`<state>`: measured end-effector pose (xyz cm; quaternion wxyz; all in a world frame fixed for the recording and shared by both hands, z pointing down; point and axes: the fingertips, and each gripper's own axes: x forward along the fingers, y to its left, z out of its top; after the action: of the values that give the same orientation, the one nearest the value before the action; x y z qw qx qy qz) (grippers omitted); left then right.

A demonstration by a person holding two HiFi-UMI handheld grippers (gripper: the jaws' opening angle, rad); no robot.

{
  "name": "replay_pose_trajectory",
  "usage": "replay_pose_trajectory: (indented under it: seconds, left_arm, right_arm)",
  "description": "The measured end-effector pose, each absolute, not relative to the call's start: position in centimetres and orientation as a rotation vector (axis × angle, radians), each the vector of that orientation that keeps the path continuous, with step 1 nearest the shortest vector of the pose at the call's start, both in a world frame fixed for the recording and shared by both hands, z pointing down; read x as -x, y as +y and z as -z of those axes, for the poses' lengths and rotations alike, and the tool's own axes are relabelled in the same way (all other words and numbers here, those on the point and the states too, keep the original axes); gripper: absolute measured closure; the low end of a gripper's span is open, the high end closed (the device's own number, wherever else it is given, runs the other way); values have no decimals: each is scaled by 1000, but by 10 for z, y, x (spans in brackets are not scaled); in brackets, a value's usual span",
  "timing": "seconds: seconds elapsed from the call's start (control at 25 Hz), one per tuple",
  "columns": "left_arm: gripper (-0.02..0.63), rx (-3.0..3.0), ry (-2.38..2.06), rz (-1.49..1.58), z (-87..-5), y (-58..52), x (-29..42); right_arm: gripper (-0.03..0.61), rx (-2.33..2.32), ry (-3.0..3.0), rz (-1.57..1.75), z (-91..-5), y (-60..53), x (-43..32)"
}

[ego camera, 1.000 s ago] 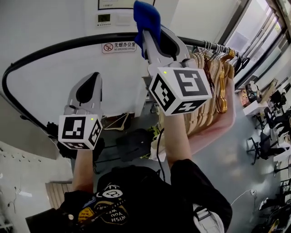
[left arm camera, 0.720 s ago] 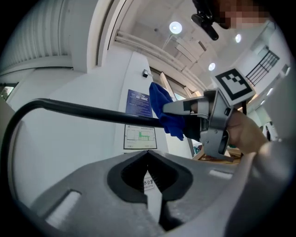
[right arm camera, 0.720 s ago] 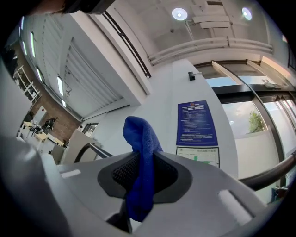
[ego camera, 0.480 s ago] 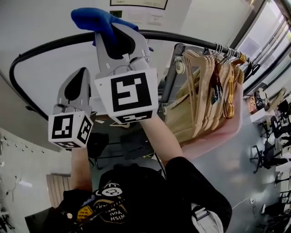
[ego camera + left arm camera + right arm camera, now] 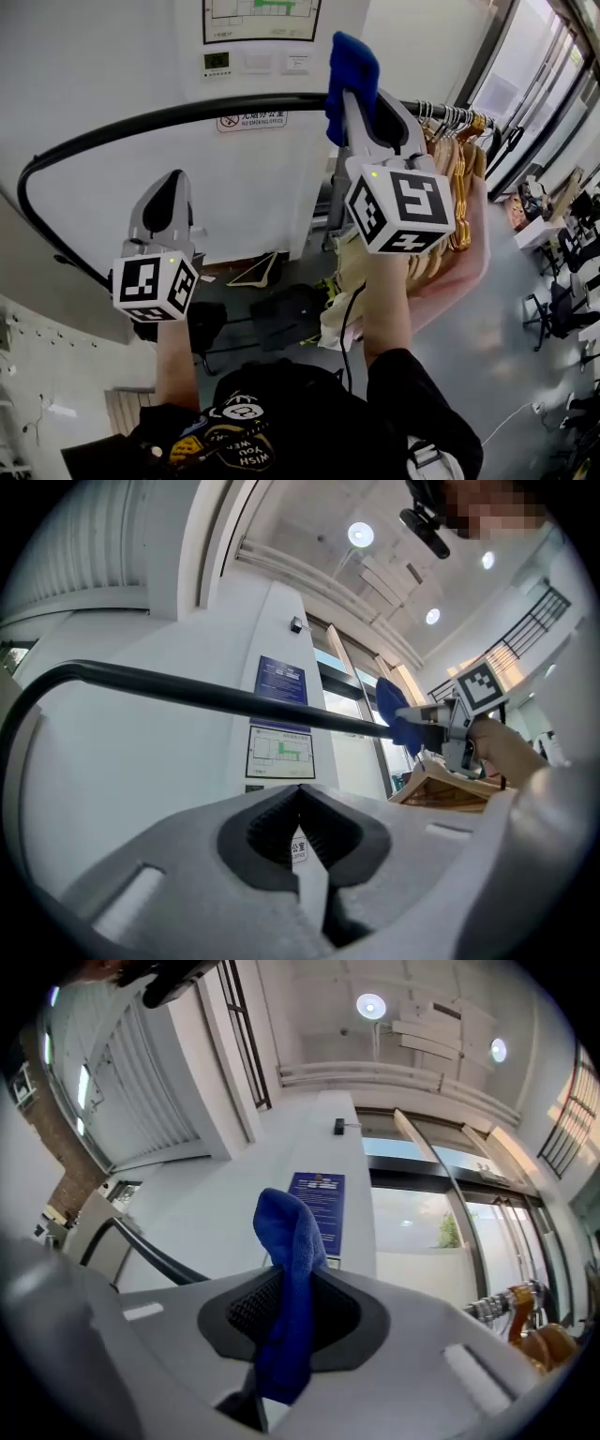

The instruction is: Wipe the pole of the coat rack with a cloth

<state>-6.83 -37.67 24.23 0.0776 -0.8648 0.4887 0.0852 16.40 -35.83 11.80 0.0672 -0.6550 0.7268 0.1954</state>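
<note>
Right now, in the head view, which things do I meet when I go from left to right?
In order: the left claw → no-smoking sign → blue cloth → wooden hangers. The pole spans most of the width, so it has no place in the order.

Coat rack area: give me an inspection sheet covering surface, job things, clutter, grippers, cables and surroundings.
Surface: no worktop; grey floor below.
Job's things: black pole; blue cloth against it, beside the hangers.
Clutter: spare hanger and what looks like a dark bag on the floor.
Grippers: right hand-held gripper shut on the cloth; left hand-held gripper shut, empty, below the pole.
Cables: black cable along the right arm.
Surroundings: wall sign, windows, office chairs.
</note>
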Motion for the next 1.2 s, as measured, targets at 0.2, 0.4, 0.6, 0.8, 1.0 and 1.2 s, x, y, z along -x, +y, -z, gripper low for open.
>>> replay_pose_trajectory:
  seconds: [0.2, 0.4, 0.6, 0.8, 1.0, 1.2]
  left_arm:
    - [612, 2593, 1447, -242, -237, -374, 55]
    - [612, 2588, 1469, -223, -240, -373, 61]
    - [612, 2546, 1546, -229, -243, -367, 86]
    - [612, 2511, 1660, -258, -252, -362, 129]
    - [612, 2412, 1773, -260, -247, -347, 177]
    - [612, 2351, 1847, -255, -248, -339, 209]
  right_arm:
    - [503, 2079, 2025, -469, -115, -349, -241]
    - [505, 2059, 2043, -528, -114, -349, -215]
    - [505, 1908, 2209, -607, -114, -357, -129]
    - [504, 1553, 2455, -571, -124, -361, 6]
    - [503, 1320, 2633, -620, -128, -365, 132]
    - [503, 1232, 2707, -667, -131, -372, 203]
